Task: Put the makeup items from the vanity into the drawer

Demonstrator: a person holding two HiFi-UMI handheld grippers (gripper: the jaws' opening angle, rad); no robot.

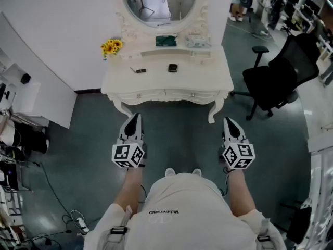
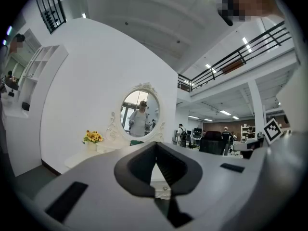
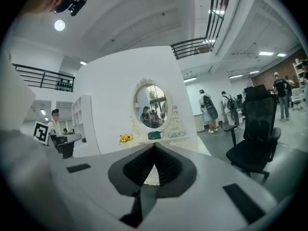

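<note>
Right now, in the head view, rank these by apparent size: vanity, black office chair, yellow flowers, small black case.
Largest to smallest:
1. vanity
2. black office chair
3. yellow flowers
4. small black case
The flowers and the case are both small, but the flowers clearly look bigger.

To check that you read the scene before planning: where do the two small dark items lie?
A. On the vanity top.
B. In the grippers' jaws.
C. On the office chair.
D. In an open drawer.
A: the thin dark item and the square dark item both rest on the white vanity top.
</note>
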